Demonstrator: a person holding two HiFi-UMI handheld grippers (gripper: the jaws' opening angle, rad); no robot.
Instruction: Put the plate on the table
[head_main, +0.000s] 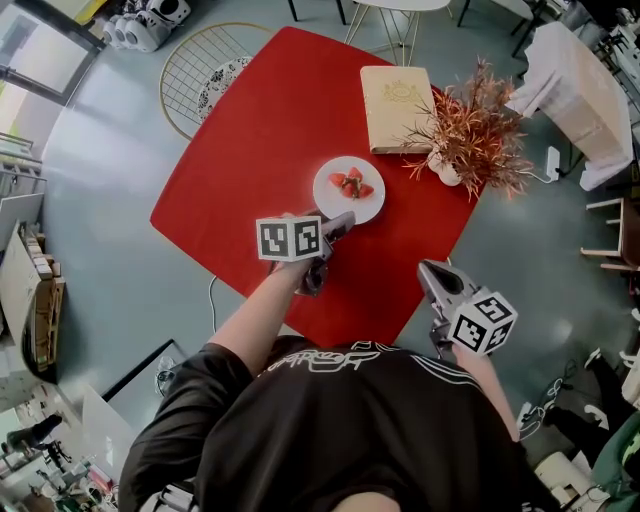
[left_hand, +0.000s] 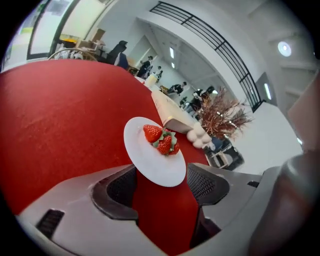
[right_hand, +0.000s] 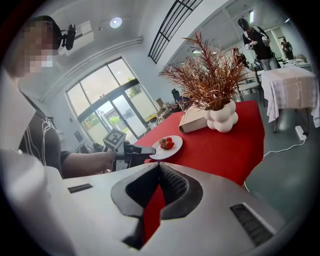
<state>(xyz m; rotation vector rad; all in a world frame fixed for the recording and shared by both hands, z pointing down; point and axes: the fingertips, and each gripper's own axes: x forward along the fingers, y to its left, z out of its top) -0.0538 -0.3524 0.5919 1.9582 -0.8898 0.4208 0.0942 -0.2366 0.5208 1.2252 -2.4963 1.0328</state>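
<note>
Bright, even daylight enters through tall windows (right_hand: 107, 107), supplemented by a ceiling lamp (right_hand: 116, 22). Shadows on the red table (head_main: 250, 150) are faint. Both gripper views show strong fisheye curvature, dark vignetted corners and a soft nearest foreground; the window panes are overexposed.

white lettering on black shirt (head_main: 330, 358) too warped to read, gold emblem on book (head_main: 397, 108) illegible

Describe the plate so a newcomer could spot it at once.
On the red table lies a round white plate, its near rim between the open fingers of the left gripper. It alone carries strawberries; its neighbours are a tan book and a white vase of reddish dried branches.
</note>
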